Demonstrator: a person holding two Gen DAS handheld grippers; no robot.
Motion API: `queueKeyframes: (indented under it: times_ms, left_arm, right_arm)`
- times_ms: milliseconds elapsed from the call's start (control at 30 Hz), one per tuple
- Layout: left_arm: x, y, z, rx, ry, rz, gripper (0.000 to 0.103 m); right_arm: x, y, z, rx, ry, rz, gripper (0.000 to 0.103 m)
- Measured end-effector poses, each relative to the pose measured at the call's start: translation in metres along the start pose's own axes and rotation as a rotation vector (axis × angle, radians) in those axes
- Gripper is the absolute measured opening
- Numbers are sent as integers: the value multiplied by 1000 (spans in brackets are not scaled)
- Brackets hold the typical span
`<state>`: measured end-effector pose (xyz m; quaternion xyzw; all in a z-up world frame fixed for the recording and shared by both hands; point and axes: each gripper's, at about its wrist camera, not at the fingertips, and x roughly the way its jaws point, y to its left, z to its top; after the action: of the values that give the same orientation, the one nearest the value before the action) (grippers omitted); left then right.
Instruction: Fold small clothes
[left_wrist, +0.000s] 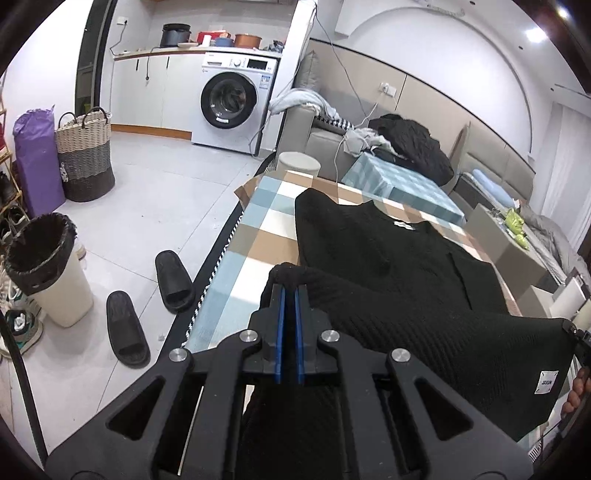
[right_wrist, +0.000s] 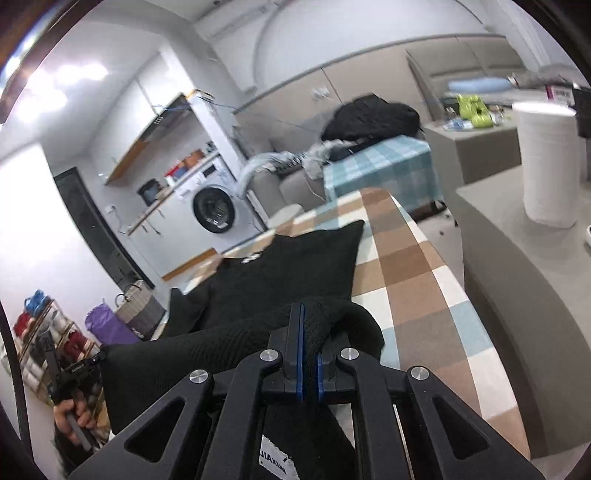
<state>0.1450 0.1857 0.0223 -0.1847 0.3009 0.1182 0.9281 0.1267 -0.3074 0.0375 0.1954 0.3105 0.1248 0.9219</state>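
A black knit garment (left_wrist: 373, 254) lies on the checked tablecloth (left_wrist: 255, 236), collar end far, with a white neck label. My left gripper (left_wrist: 290, 290) is shut on one near corner of the garment's hem and holds it lifted above the table. My right gripper (right_wrist: 309, 314) is shut on the other hem corner of the same garment (right_wrist: 295, 266). The lifted hem stretches between the two grippers and hangs in front of them. The right gripper shows at the far right edge of the left wrist view (left_wrist: 576, 330); the left gripper shows at the lower left of the right wrist view (right_wrist: 79, 369).
A bin (left_wrist: 44, 266), two black slippers (left_wrist: 147, 302) and a woven basket (left_wrist: 85, 155) stand on the floor left of the table. A washing machine (left_wrist: 232, 99) is at the back. A sofa with clothes (left_wrist: 406, 144) lies beyond the table. A white roll (right_wrist: 546, 162) stands on a grey surface at right.
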Motion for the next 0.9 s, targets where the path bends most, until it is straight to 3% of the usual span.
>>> queueKeyframes:
  times_ms: [300,367,400,433,467,500,533,567,600,767,833,900]
  left_arm:
    - [104,6,15,-43,145,35,3]
    - [117,6,9,-29,175,58,4]
    - [122,6,8,-25,193,70,9]
    - [127,6,6,-20,218,76,12]
    - [129,6,5,-17,228,79,22]
    - [129,6,3,-13,234,91,40]
    - [128,7,0,-12,233,95,46]
    - [126,7,-2,-13,225,83,59]
    - [125,7,-3,-15,220,64,61]
    - [132,0,-7,3,243,33,59]
    - [138,-3,-7,-13,250,-1,48]
    - [144,-6,-7,-21,255,-7,39]
  right_arm:
    - [89,-17,28,48,142,-127,5]
    - [102,-22,27,52,152,-157,10]
    - [111,-26,27,61,178,-188,13]
    - [118,-32,26,74,216,-236,24]
    - [120,-38,26,86,238,-283,35]
    - [119,-43,25,99,251,-311,40]
    - [114,-47,25,111,248,-308,46]
    - [107,-50,24,120,237,-295,50]
    - [101,-53,24,122,232,-283,53]
    - [101,-58,12,110,303,-168,57]
    - [110,-51,6,88,325,-119,57]
    - [117,-41,1,60,345,-126,57]
